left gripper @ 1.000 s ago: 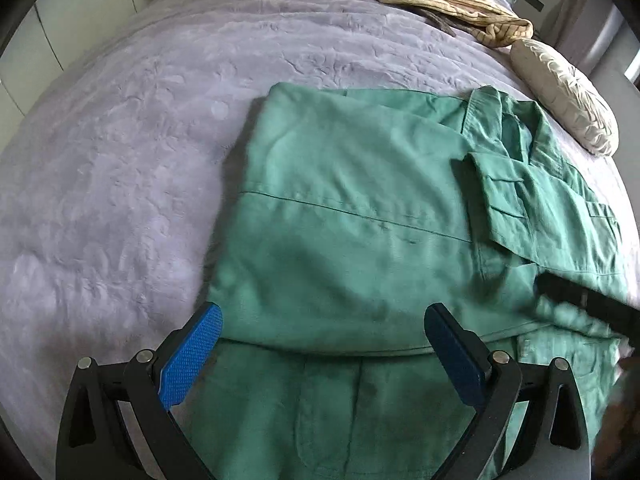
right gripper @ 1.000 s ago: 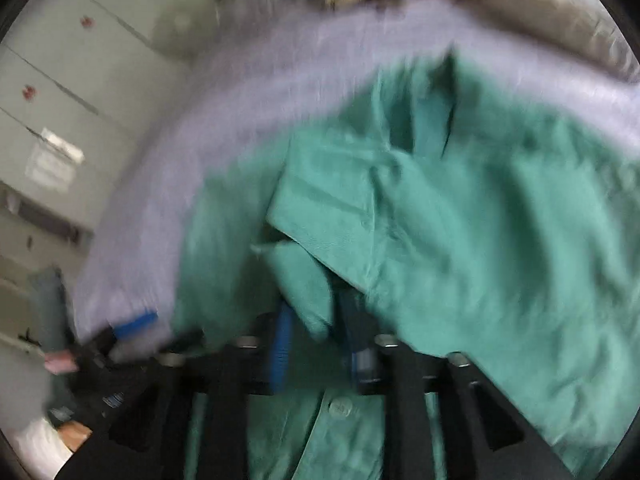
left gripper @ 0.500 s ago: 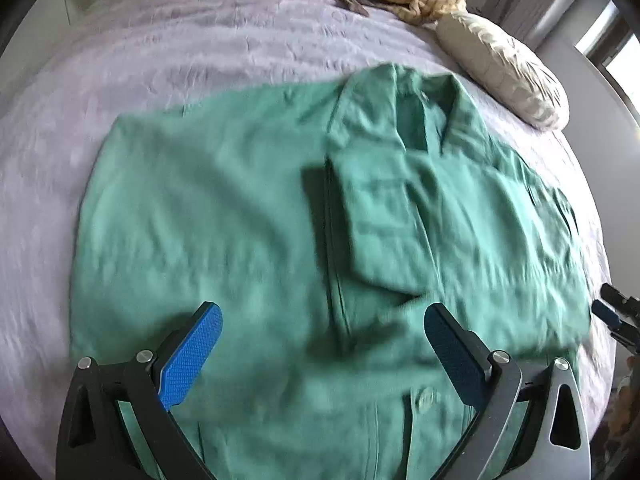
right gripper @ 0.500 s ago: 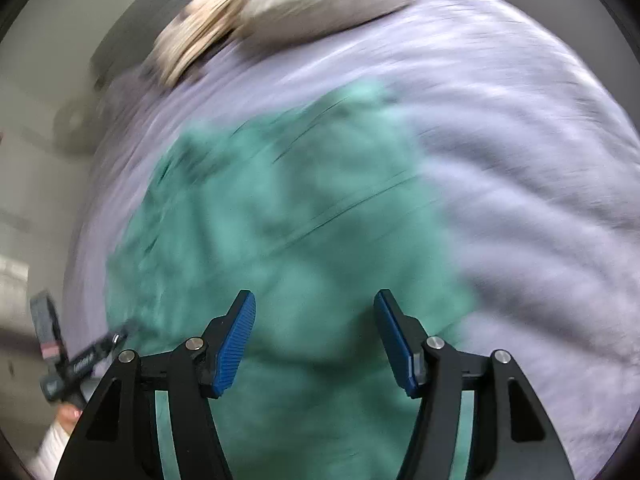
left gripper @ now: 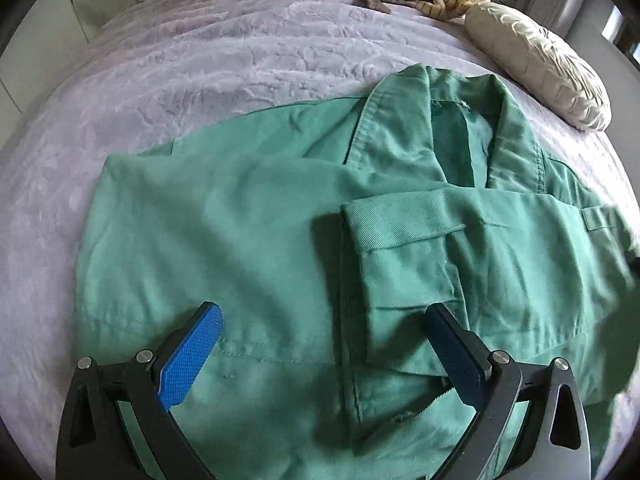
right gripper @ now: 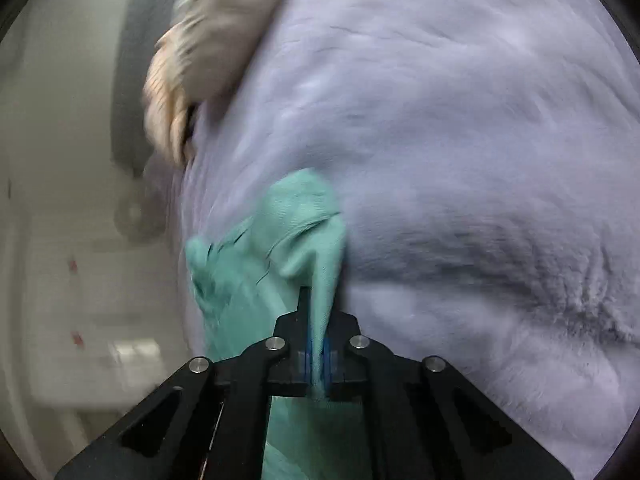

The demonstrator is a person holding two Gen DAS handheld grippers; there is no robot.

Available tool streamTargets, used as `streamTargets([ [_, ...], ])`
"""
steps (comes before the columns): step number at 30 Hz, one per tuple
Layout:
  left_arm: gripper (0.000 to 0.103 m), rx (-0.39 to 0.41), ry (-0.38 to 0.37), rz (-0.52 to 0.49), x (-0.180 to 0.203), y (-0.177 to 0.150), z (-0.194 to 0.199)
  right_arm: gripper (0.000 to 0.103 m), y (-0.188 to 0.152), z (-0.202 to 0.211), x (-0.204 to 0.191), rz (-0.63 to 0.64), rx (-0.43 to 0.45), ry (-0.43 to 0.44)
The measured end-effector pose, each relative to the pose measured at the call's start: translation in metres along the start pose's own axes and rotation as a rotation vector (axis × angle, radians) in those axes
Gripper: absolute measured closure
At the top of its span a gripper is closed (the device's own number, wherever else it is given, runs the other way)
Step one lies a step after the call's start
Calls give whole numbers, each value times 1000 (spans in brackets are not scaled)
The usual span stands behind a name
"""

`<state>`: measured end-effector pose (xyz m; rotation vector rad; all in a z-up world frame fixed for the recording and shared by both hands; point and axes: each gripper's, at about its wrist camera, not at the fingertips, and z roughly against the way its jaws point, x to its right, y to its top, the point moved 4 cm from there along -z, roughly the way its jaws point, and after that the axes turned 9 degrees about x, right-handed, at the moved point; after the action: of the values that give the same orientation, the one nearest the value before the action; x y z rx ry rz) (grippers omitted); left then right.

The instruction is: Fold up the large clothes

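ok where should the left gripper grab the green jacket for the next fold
Probably the jacket's free side edge near the hem, coming from the bedspread side. That edge lies flat and single on the bed, with no sleeve over it. The left gripper hovers open above the jacket; the right gripper has just closed on green cloth at the other side.

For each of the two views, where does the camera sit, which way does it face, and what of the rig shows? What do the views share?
Left wrist: sits on the left gripper, looking steeply down on the green jacket spread on the lilac bedspread; both open blue-padded fingers show.
Right wrist: sits on the right gripper, looking across the bedspread toward the cream pillow; jaws have just closed, pinching a jacket edge.
Shared: jacket, bedspread, pillow.
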<state>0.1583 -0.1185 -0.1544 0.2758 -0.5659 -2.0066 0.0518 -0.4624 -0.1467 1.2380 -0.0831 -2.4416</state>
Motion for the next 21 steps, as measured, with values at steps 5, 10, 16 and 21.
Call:
streamTargets([
  [5,1,31,35,-38,9,1,-9,99,8,-3,3,211,9,-255],
  [10,1,35,48,-54,2,6,-1,97,2,12,28,53,71,-236],
  [16,1,89,30,-50,-1,15,25,65,-54,57,27,-133,48,-109],
  [21,1,87,30,-85,14,13,22,65,-104,81,43,-354,39,43],
])
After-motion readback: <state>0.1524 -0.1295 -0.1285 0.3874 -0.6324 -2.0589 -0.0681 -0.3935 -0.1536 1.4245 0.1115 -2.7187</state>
